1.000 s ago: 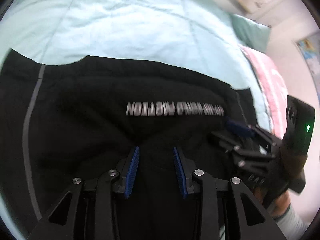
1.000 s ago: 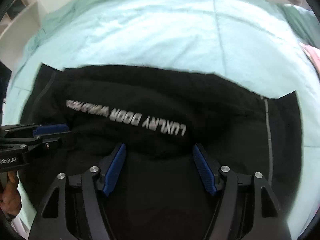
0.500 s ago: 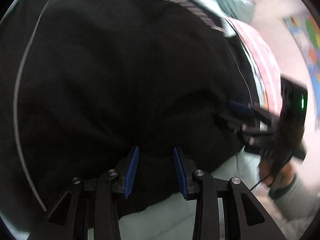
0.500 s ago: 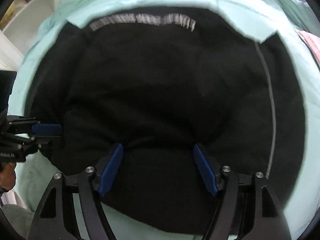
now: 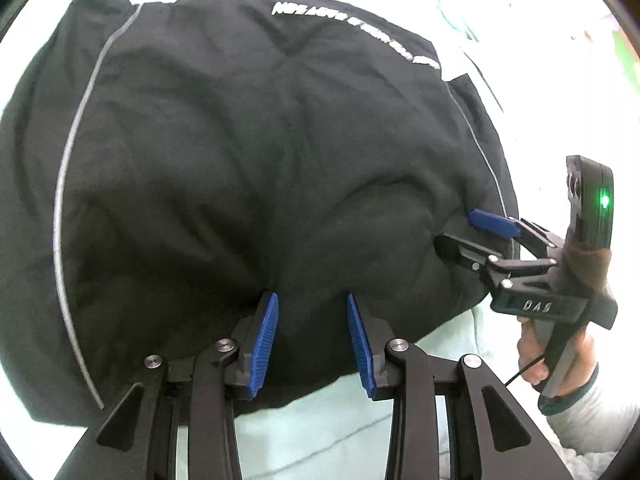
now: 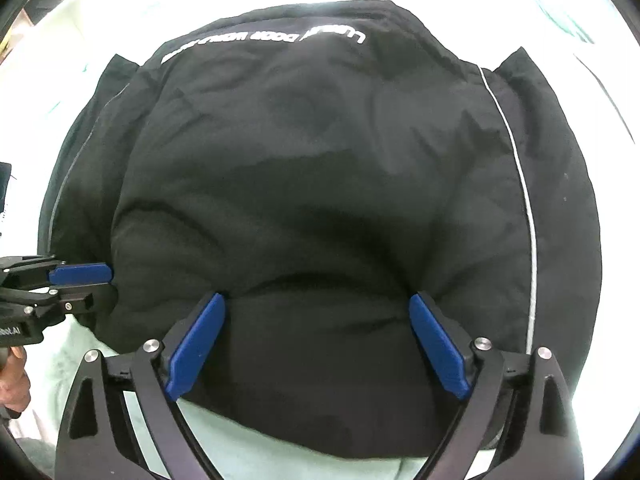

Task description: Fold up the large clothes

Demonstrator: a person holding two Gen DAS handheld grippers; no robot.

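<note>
Black garment [image 5: 248, 168] lay folded on the mint-sheeted bed [image 5: 320, 432], fold at the near edge. Left gripper [image 5: 312, 336] and right gripper [image 6: 316, 340] each had fingers clamped on bunched fabric at that fold.

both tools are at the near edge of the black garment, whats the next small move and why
Probably lower both tools together to lay the near edge down on the mint bedding. The black garment looks doubled over, white lettering at the far side, and the left tool and right tool have bunched fabric between their fingers.
</note>
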